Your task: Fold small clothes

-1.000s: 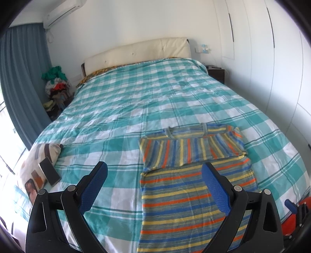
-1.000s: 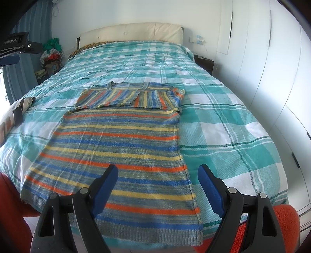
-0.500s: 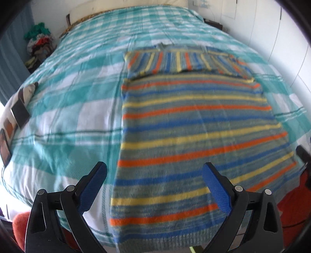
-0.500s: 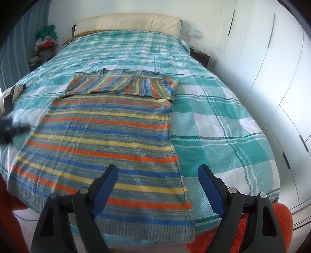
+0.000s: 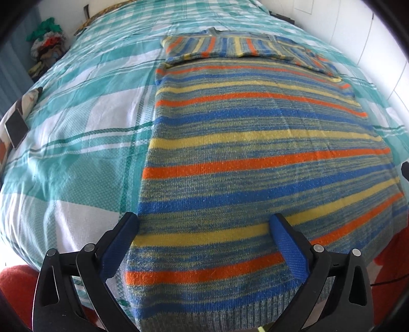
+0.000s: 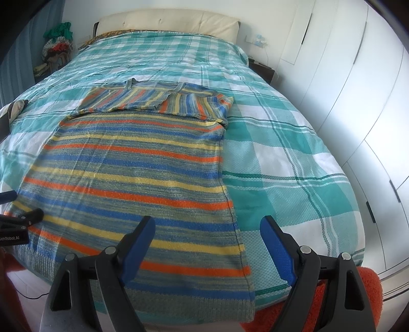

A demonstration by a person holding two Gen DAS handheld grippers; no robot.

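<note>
Striped sweater (image 5: 255, 158), checked bedspread (image 6: 281, 158), phone (image 5: 15, 127)

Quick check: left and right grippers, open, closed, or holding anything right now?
Left gripper: open, holding nothing, above the striped sweater near its hem.
Right gripper: open, holding nothing, fingers straddling the sweater's right edge.

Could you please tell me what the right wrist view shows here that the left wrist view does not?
Only the right wrist view shows the cream headboard, the white wardrobe doors and the left gripper at the sweater's left hem. Only the left wrist view shows the dark phone-like slab near the bed's left edge clearly. Both show the striped sweater, sleeves folded across its top, on the teal checked bedspread, and open blue-padded jaws.
</note>
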